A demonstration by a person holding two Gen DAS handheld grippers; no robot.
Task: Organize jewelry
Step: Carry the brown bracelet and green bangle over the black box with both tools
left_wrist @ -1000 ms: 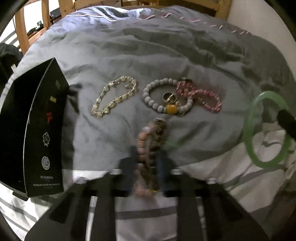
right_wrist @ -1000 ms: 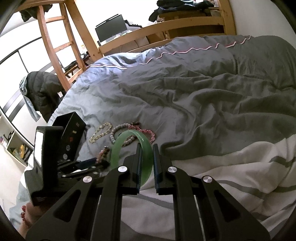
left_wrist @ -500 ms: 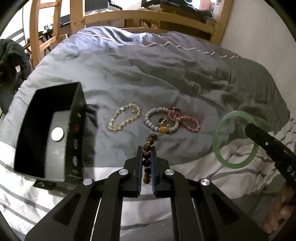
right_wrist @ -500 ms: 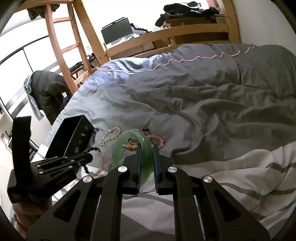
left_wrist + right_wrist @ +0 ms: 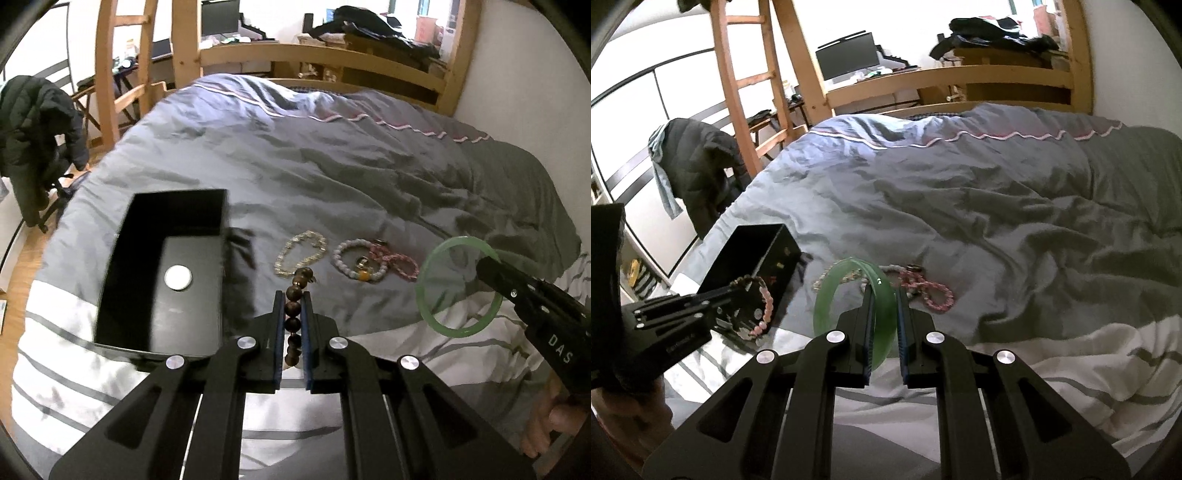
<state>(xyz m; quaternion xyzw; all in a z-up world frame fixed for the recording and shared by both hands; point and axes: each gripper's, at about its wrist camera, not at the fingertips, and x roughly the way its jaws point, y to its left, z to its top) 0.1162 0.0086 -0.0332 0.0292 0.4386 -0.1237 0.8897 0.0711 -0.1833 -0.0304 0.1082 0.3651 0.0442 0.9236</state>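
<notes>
Altogether 3 bracelets (image 5: 347, 256) on duvet (image 5: 332, 177), 1 box (image 5: 162, 280).

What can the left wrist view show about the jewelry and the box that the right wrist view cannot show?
Only the left wrist view shows the black box's inside, with a white disc on its floor. Only the right wrist view shows the pink beads of the bracelet in the left gripper. Both show the green bangle in the right gripper.

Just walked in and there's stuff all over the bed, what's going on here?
A person is sorting jewelry with two handheld grippers. The left gripper is shut on a brown bead bracelet, the right gripper on a green bangle. Three bracelets still lie on the duvet, beside an open black box.
</notes>
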